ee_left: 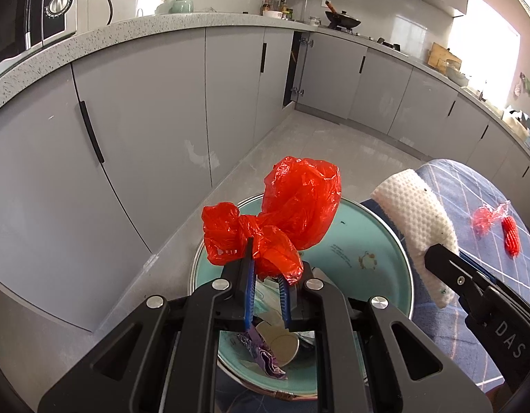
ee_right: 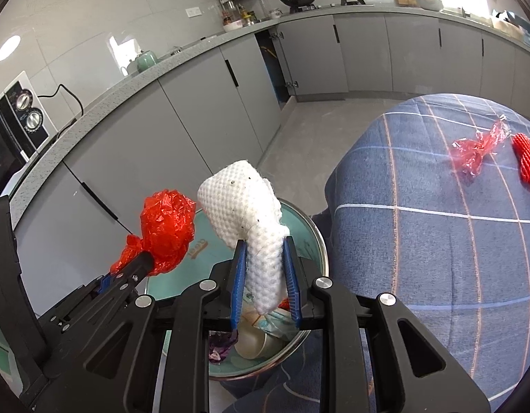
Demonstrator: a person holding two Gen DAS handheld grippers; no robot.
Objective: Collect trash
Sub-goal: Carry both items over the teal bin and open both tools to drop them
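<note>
Closest to the lens on the left side you've got the left gripper (ee_left: 266, 277) clamped on a knotted red plastic bag (ee_left: 292, 213), the blue pads pinching it right at the scrunched neck so the puffy part sticks up and forward. Over on the other camera, the right gripper (ee_right: 264, 277) is squeezed onto a white foam fruit net (ee_right: 251, 213), holding it by the lower end with the rest curling up above the fingers.

Both pieces are hanging right over the teal metal bin (ee_left: 368, 227), which sits on the floor just beside the table. Inside it there's already stuff: a paper cup (ee_right: 256, 342), a purple wrapper (ee_left: 261, 358) and some crumpled bits I can't identify.

So this looks like the drop step, both items carried over the bin and not let go yet. Next move is pretty simple I think: open both sets of fingers and let them fall. The bag is light and floppy so it might cling to a pad, maybe a little shake needed.

Further out, on the blue checked tablecloth (ee_right: 419, 241), there's still a red cellophane wrapper (ee_right: 478, 151) and a red foam net (ee_right: 526, 161) right beside it, so more trips to go. Beyond that, grey cabinets (ee_left: 144, 103) and the countertop.
</note>
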